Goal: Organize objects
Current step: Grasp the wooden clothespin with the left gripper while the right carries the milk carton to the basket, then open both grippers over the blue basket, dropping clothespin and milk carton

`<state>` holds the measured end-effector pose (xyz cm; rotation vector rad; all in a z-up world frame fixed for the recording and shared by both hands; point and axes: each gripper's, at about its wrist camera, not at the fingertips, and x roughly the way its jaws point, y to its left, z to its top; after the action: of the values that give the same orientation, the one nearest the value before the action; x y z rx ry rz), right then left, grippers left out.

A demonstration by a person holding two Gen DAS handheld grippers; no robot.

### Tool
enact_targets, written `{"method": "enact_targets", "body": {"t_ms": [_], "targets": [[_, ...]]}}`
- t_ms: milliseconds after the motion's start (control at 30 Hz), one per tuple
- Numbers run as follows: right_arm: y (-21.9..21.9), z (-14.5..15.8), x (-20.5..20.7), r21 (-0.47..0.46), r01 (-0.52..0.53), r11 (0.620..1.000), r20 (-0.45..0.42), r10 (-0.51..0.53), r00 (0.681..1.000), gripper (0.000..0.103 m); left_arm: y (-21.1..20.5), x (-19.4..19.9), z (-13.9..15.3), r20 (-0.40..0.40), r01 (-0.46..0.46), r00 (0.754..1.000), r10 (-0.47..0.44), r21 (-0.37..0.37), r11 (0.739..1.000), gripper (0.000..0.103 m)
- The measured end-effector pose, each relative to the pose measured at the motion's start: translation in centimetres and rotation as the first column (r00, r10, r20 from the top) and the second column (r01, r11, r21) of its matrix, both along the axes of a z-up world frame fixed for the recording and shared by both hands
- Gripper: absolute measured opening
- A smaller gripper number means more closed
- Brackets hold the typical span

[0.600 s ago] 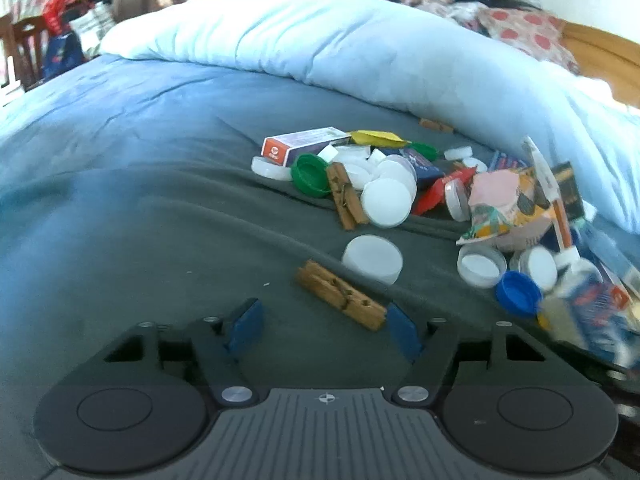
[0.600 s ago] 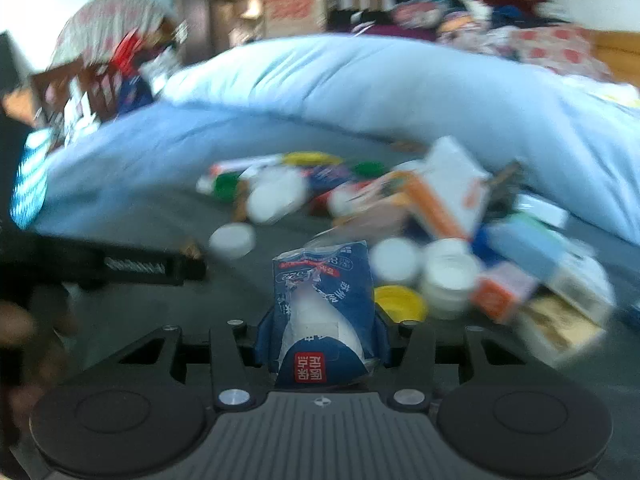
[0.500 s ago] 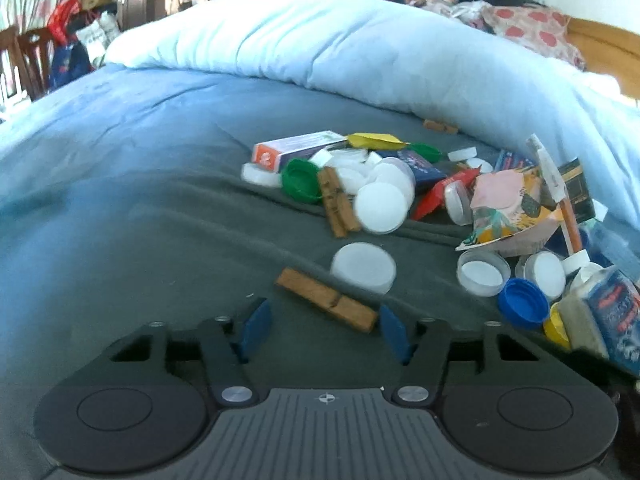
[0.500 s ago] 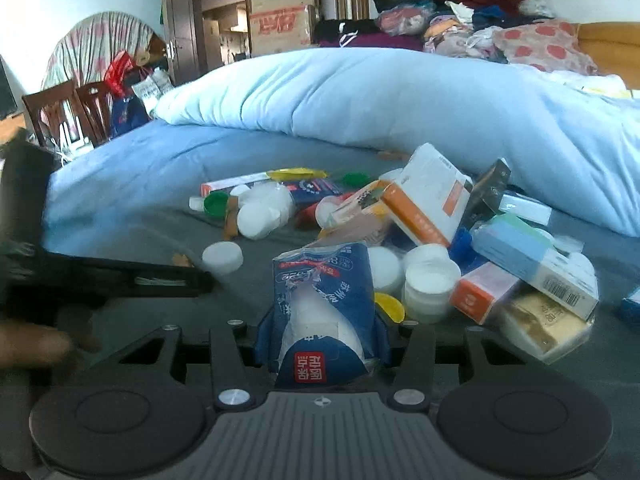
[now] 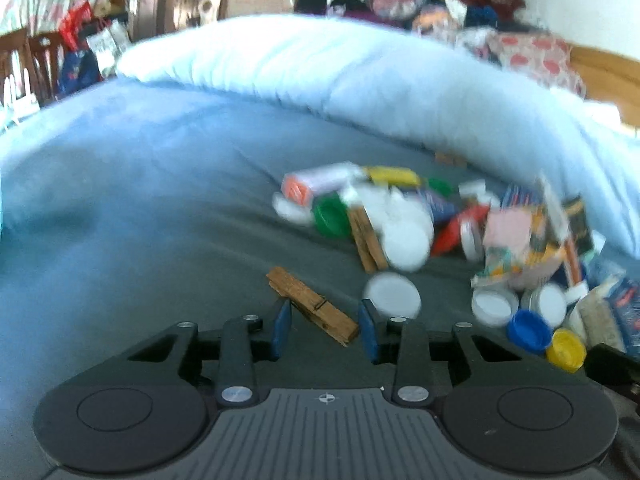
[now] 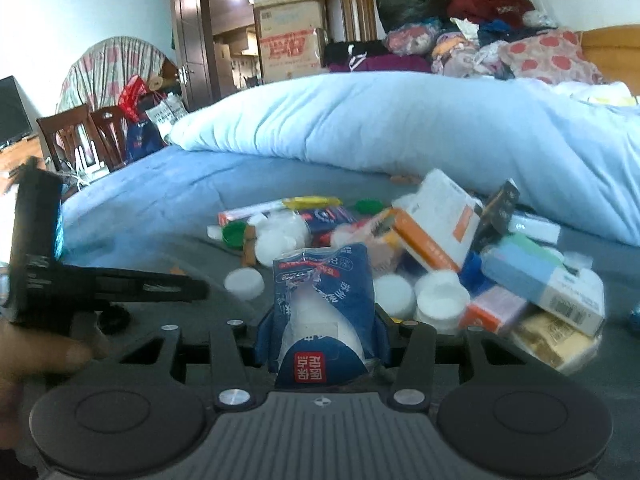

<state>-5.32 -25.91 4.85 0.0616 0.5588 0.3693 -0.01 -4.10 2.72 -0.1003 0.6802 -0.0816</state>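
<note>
Left claw [image 5: 323,330] spread wide, low over the bed [image 5: 160,220], fingers either side of a wooden clothespin [image 5: 312,306] lying slantwise on the grey-blue cover – near end between the blue pads, touching neither. Just beyond, a white cap [image 5: 392,295]; past that, a blurred heap of caps, small boxes and wrappers [image 5: 432,220]. Right claw [image 6: 322,344] clenched on a blue-and-white packet [image 6: 322,320], upright between its fingers – red label at the bottom. Behind it, more caps and boxes [image 6: 440,264] on the same bed, with a pale blue duvet [image 6: 400,124] bunched beyond
</note>
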Motion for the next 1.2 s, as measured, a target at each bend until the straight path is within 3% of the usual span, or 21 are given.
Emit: {"method": "enact_targets", "body": {"t_ms": [167, 333, 533, 700, 800, 933, 1000, 1033, 1067, 1133, 1200], "targets": [[5.9, 5.6, 1.5, 0.022, -0.134, 0.991, 0.103, 0.131, 0.986, 0.051, 7.1, -3.1, 7.3, 0.156, -0.104, 0.982, 0.105, -0.01, 0.994, 0.037], [16.7, 11.8, 3.1, 0.053, -0.355, 0.933, 0.186, 0.34, 0.922, 0.051, 18.4, -5.9, 13.4, 0.247, -0.339, 0.908, 0.339, -0.042, 0.94, 0.037], [29.6, 16.6, 3.0, 0.062, -0.532, 0.844, 0.154, 0.519, 0.841, 0.051, 31.3, -8.1, 15.3, 0.197, -0.544, 0.813, 0.548, -0.078, 0.835, 0.037], [37.4, 16.0, 2.0, 0.037, -0.61, 0.792, 0.068, 0.607, 0.792, 0.051, 39.0, -8.5, 13.2, 0.076, -0.631, 0.767, 0.638, -0.098, 0.77, 0.037], [40.1, 15.3, 1.1, 0.024, -0.63, 0.776, 0.03, 0.63, 0.776, 0.051, 40.6, -8.3, 12.5, 0.024, -0.637, 0.765, 0.643, -0.115, 0.762, 0.037], [41.8, 13.8, 0.9, 0.034, -0.628, 0.777, 0.004, 0.628, 0.778, 0.053, 40.7, -7.7, 12.5, 0.013, -0.619, 0.783, 0.622, -0.082, 0.781, 0.038], [42.2, 13.4, 1.5, 0.028, -0.626, 0.78, 0.008, 0.626, 0.78, 0.061, 40.5, -7.7, 12.8, 0.023, -0.622, 0.781, 0.625, -0.077, 0.78, 0.045], [42.4, 13.2, 2.0, 0.02, -0.622, 0.783, 0.013, 0.622, 0.783, 0.077, 40.3, -7.5, 12.8, 0.03, -0.62, 0.781, 0.624, -0.077, 0.78, 0.054], [41.7, 13.3, 2.2, 0.011, -0.611, 0.792, 0.029, 0.611, 0.791, 0.089, 40.1, -7.5, 13.0, 0.041, -0.623, 0.778, 0.627, -0.078, 0.778, 0.059], [39.6, 14.0, 2.2, -0.001, -0.57, 0.822, 0.105, 0.567, 0.817, 0.09, 38.9, -7.6, 13.7, 0.081, -0.625, 0.772, 0.63, -0.078, 0.776, 0.059], [35.4, 14.2, 2.4, 0.014, -0.507, 0.862, 0.2, 0.494, 0.846, 0.09, 36.3, -7.7, 15.0, 0.146, -0.592, 0.789, 0.597, -0.08, 0.802, 0.06]]}}
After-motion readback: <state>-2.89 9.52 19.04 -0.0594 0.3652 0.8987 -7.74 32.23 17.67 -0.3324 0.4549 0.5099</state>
